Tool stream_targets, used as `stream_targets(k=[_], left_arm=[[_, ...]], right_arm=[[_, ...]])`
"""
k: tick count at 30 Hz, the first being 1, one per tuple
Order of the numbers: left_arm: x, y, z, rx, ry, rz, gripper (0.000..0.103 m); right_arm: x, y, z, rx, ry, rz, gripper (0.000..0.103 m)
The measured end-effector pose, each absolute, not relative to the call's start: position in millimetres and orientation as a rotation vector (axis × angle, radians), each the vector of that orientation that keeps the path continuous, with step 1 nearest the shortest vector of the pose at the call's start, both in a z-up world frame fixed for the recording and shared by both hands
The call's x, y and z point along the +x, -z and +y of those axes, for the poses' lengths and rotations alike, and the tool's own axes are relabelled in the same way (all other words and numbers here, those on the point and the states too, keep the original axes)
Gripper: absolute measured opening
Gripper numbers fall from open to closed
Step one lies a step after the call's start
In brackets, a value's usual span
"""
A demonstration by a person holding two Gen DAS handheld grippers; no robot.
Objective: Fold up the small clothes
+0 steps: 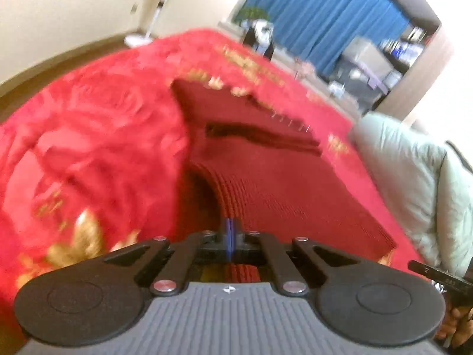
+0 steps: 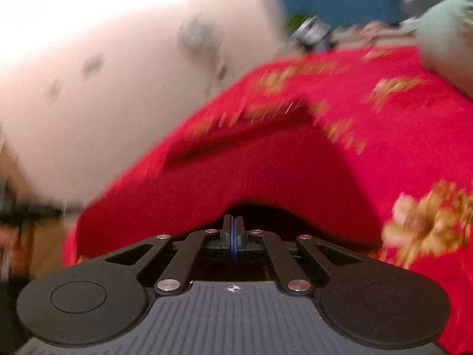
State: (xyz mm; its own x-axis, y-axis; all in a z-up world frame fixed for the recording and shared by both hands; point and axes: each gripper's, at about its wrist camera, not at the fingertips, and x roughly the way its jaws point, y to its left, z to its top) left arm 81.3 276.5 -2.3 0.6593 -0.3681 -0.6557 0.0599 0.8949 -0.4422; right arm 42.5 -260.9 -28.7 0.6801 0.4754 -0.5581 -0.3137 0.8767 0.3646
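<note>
Both the left gripper [image 1: 230,230] and right gripper [image 2: 233,230] are clamped on the near hem of a dark red ribbed knit garment [image 1: 275,183] on a red floral blanket [image 1: 88,124], apparently mid-fold; next, carrying that hem evenly across.

Cream walls [image 1: 74,3], blue curtains [image 1: 325,14] (probably over a window), red floral bedspread [image 1: 88,124].

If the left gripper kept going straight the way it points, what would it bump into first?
Probably the dark red knitted garment. The left gripper is shut on its near edge, and the knit stretches straight ahead of the fingers. Beyond it lies the red flowered blanket. The picture is blurry, so depth is a guess.
</note>
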Motion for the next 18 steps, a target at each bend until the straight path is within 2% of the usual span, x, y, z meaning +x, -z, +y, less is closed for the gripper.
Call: stream_targets(k=[3,6,9,11,15,17,18], left_arm=[[78.2,11.5,291.1,-0.428,0.25,0.866,0.002],[84.5,16.4,294.5,-0.471,0.246,0.898,0.025],[101.5,22.0,280.9,-0.438,0.252,0.941,0.029],[109.8,29.8,270.7,-0.397,0.26,0.985,0.036],[120.3,43.1,251.4,-0.316,0.241,1.052,0.042],[124.1,48.4,246.7,-0.302,0.235,1.079,0.043],[126.2,50.0,245.4,-0.299,0.234,1.088,0.043]], right_arm=[[36.0,33.1,-270.1,0.203,-0.371,0.657,0.001],[56.1,42.0,-297.9,0.273,-0.213,0.653,0.008],[88.7,56.0,-327.7,0.34,-0.074,0.69,0.02],[109.4,67.5,-343.6,0.384,-0.026,0.729,0.033],[148.0,92.4,-352.1,0.365,0.006,0.802,0.04],[151.9,110.0,-348.2,0.362,-0.008,0.82,0.047],[153.3,116.9,-345.4,0.366,-0.018,0.836,0.047]])
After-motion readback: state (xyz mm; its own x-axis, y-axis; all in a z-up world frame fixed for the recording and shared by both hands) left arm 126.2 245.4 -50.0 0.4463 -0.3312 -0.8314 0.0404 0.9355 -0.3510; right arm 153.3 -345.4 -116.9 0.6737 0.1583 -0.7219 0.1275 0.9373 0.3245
